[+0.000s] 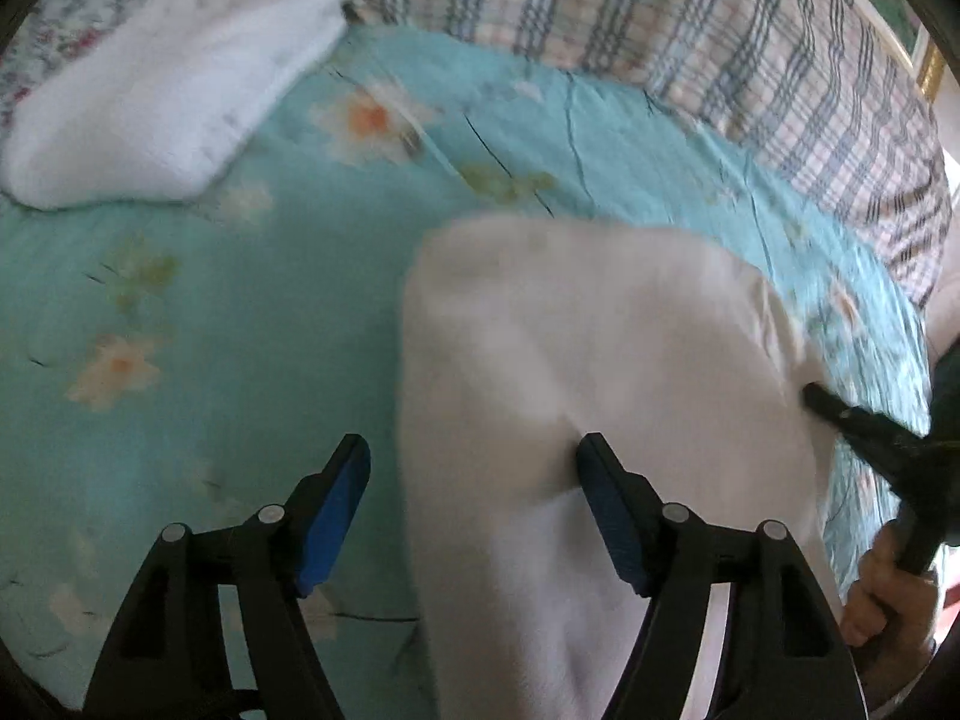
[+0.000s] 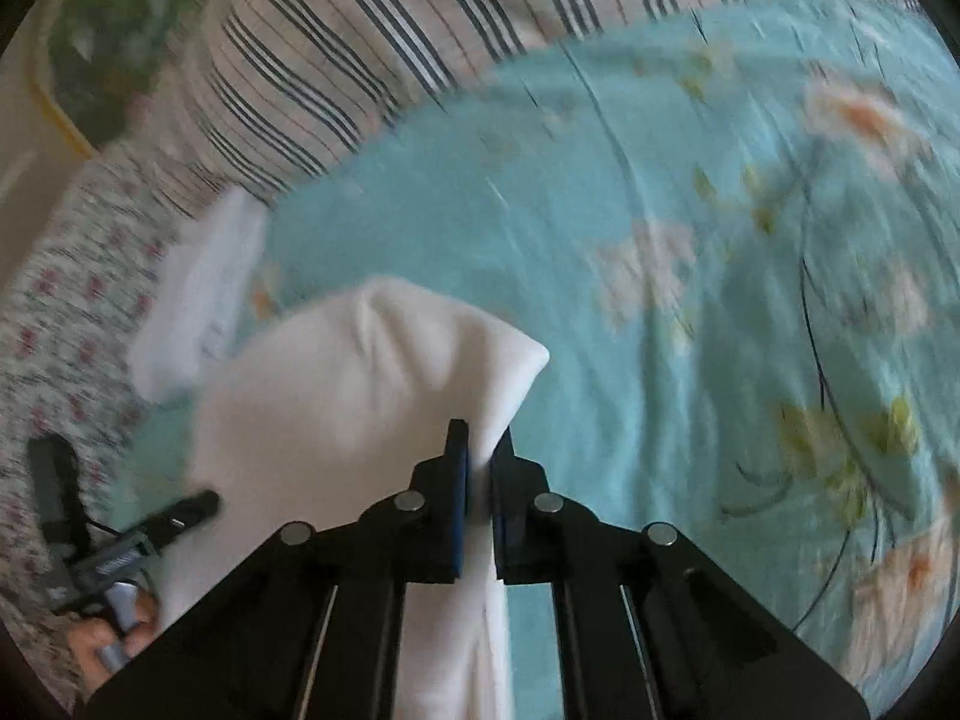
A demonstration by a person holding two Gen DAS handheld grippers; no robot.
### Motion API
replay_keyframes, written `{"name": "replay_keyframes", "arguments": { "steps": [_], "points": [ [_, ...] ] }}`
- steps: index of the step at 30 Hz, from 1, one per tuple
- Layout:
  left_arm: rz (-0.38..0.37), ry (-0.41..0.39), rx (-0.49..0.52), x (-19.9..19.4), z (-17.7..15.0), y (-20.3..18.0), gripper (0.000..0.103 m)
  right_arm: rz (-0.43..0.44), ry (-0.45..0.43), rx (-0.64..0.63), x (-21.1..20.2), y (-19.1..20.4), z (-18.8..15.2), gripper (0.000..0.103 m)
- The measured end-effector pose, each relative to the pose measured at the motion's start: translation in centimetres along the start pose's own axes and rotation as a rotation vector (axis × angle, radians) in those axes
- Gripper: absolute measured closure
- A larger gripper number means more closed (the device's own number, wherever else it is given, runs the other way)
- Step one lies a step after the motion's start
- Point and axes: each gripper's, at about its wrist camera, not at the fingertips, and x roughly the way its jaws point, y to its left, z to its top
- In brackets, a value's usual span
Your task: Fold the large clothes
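Between the closed blue pads of the right gripper [image 2: 478, 480] a fold of the white garment [image 2: 336, 396] is pinched, its bulk lying left on the teal floral sheet [image 2: 690, 228]. Over that same cloth the left gripper [image 1: 474, 468] spreads wide, holding nothing, one finger [image 1: 606, 504] against the fabric (no writing is legible anywhere; motion blur softens everything). Farther off lie a folded white pile [image 1: 162, 96] and a plaid quilt [image 1: 690, 30].
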Motion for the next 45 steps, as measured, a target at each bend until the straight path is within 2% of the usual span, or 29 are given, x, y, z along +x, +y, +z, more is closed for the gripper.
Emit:
{"name": "replay_keyframes", "arguments": {
  "steps": [1,2,3,4,5,7,9,10,13,15,16,20,24,27,29,33,36,41,45],
  "points": [
    [-0.015,0.006,0.000,0.3,-0.1,-0.2,0.032,-0.004,0.030,0.021,0.6,-0.6,-0.4,0.096],
    [-0.021,0.005,-0.001,0.4,-0.1,-0.3,0.032,-0.011,0.025,0.040,0.4,-0.9,-0.5,0.091],
    [-0.016,0.002,0.003,0.2,-0.1,-0.4,0.032,-0.034,0.012,0.048,-0.2,-0.9,-0.5,0.081],
    [-0.015,0.003,0.007,0.3,-0.1,-0.4,0.032,-0.086,-0.021,0.039,-1.6,-0.4,-0.5,0.080],
    [-0.018,0.005,0.009,0.4,0.0,-0.3,0.032,-0.095,-0.057,0.030,-2.8,0.2,-0.5,0.080],
    [-0.025,0.006,0.008,0.3,-0.3,-0.3,0.032,-0.063,-0.127,-0.025,-5.1,2.4,-1.0,0.080],
    [-0.024,0.006,0.006,0.4,-0.3,-0.5,0.032,-0.019,-0.097,-0.111,-5.2,4.7,-1.8,0.080],
    [-0.023,0.006,0.008,0.3,-0.3,-0.5,0.032,0.000,-0.040,-0.156,-4.1,5.8,-2.4,0.080],
    [-0.017,0.003,0.024,0.1,-0.6,-0.4,0.031,-0.074,0.102,-0.202,0.1,6.4,-4.2,0.080],
    [-0.020,0.010,0.023,-0.2,-0.9,-0.2,0.031,-0.053,0.067,-0.194,0.3,6.0,-4.5,0.080],
    [-0.025,0.013,0.018,-0.4,-1.1,0.0,0.031,-0.050,0.075,-0.183,0.1,6.0,-4.4,0.080],
    [-0.045,0.004,0.026,-3.2,-2.5,-0.2,0.032,-0.016,0.059,-0.145,-3.0,6.1,-4.1,0.078],
    [-0.031,0.001,0.059,-6.1,-5.6,-0.9,0.031,0.015,0.046,-0.157,-5.7,6.5,-5.5,0.064],
    [-0.040,0.007,0.079,-8.1,-8.2,-1.2,0.030,0.031,0.057,-0.188,-7.4,6.9,-7.8,0.063],
    [-0.044,0.007,0.087,-9.6,-9.8,-1.4,0.023,0.036,0.064,-0.222,-8.7,7.0,-9.3,0.057],
    [0.015,0.008,0.138,-12.0,-13.1,-2.1,0.020,0.034,0.068,-0.269,-11.0,6.8,-12.2,0.036],
    [0.034,0.005,0.169,-13.2,-15.2,-2.3,0.019,0.033,0.071,-0.295,-12.5,6.7,-14.4,0.024],
    [0.100,0.015,0.223,-14.0,-17.8,-2.5,0.018,-0.002,0.118,-0.344,-13.0,6.8,-17.4,0.024],
    [0.155,-0.043,0.255,-16.4,-17.7,-3.0,0.018,-0.005,0.113,-0.397,-14.6,7.7,-18.0,0.024]
  ]
}}
